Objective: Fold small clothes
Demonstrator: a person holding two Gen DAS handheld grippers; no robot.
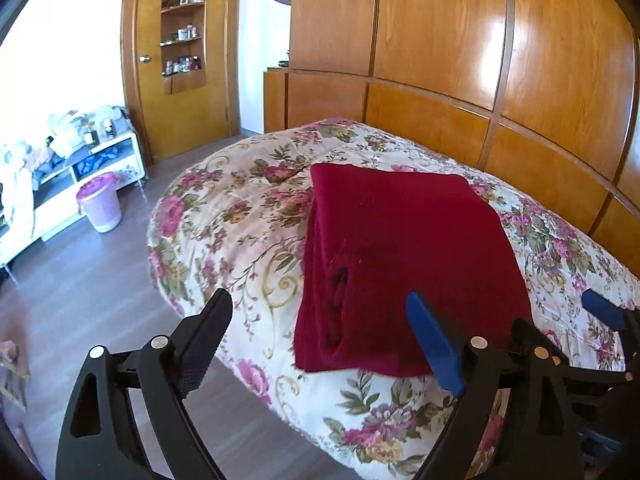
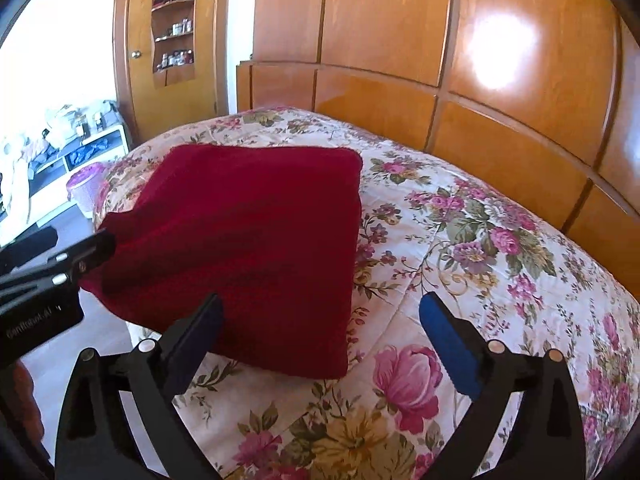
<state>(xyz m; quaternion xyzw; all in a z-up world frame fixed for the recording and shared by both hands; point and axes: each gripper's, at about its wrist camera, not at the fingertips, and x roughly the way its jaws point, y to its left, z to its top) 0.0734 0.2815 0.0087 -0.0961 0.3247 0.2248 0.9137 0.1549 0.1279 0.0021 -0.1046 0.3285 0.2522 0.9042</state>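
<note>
A wide wall of glossy wooden panels (image 1: 440,40) rises behind the bed (image 1: 240,216), whose floral quilt covers the whole top. On that quilt, near the bed's front edge and toward its front left corner, lies the dark red garment (image 1: 400,264), folded into a thick, roughly square stack with layered edges showing along its left side; it rests flat and nothing grips it. Left of the bed, across the wood floor, a white low shelf unit (image 1: 80,184) stands against the wall, piled with clothes and small items, and a lilac plastic bin (image 1: 100,204) sits on the floor just in front of it. A wooden door with a built-in shelf niche (image 1: 182,28) stands at the far left of the panelling. The left gripper (image 1: 320,336) hangs over the front edge of the bed with its jaws spread wide, empty, above the garment's near left corner. The right gripper (image 2: 320,332) is likewise spread wide and empty, over the garment's near right corner.
</note>
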